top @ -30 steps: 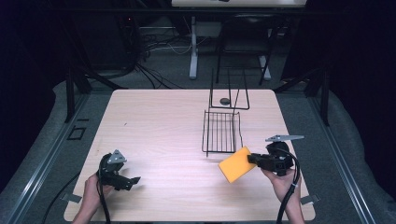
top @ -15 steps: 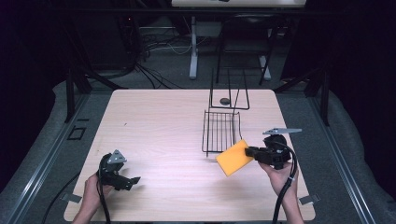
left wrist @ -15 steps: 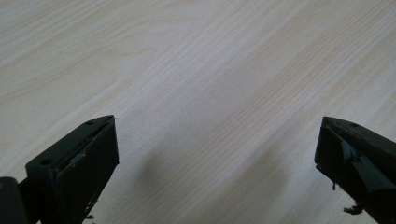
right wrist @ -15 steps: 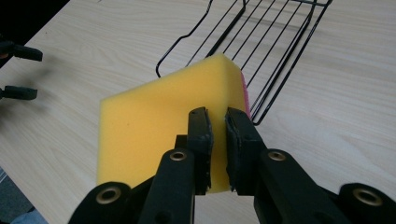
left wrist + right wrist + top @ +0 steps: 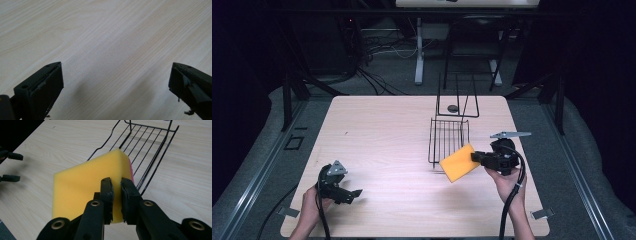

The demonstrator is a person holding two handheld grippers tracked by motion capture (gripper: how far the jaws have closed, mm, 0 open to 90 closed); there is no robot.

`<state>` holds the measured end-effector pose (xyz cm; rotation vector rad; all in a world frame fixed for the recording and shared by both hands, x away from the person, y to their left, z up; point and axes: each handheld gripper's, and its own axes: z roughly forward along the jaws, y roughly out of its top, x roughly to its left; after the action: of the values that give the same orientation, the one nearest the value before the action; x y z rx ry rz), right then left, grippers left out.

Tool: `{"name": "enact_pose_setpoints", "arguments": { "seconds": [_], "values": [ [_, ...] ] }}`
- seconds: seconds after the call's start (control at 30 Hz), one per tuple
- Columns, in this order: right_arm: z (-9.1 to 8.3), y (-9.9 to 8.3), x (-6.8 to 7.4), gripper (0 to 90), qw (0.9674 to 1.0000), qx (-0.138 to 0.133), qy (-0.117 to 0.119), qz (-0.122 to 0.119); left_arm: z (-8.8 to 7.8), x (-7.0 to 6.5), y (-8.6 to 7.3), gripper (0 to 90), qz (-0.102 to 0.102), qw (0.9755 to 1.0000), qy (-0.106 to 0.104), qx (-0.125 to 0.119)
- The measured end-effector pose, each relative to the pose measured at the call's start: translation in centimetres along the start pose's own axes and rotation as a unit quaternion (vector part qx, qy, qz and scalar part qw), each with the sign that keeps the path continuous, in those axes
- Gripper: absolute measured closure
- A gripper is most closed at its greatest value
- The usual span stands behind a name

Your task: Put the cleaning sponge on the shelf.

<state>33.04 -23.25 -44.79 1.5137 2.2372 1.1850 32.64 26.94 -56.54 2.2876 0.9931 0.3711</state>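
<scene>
Sponge pinched by one edge, close to a wire rack that could snag it.

On the left, the left gripper (image 5: 343, 189) rests low over the bare worktop (image 5: 382, 130), fingers (image 5: 42, 87) spread wide with nothing between them, the hand wrapped round its body from below. Further right, the yellow sponge (image 5: 458, 162) hangs in the air, tilted, just in front of the black wire rack (image 5: 448, 140). The right gripper (image 5: 477, 157) reaches in level from the right, forearm coming up from the near edge, and its fingers (image 5: 107, 192) squeeze the sponge's near edge almost flat. With so thin a bite on soft foam, I'd expect it might twist or slip out, or its free corner catch the rack's wires and drag the light rack along.
</scene>
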Motion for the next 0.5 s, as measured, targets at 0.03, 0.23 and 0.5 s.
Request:
{"name": "enact_pose_setpoints", "arguments": {
  "seconds": [0.03,0.23,0.5],
  "values": [
    [0.1,0.1,0.0,80.7,1.0,-0.002,0.0,0.002,0.0,0.0,0.0,0.0,0.0,1.0,0.0,0.0],
    [0.4,0.4,0.1,80.7,1.0,-0.004,-0.002,0.005,0.0,0.0,0.0,0.0,0.0,1.0,-0.001,-0.001],
    [1.2,0.9,-0.1,80.8,0.9997,-0.017,-0.006,0.019,0.1,0.0,0.0,0.0,-0.003,1.0,-0.001,-0.001]
  ]
}}
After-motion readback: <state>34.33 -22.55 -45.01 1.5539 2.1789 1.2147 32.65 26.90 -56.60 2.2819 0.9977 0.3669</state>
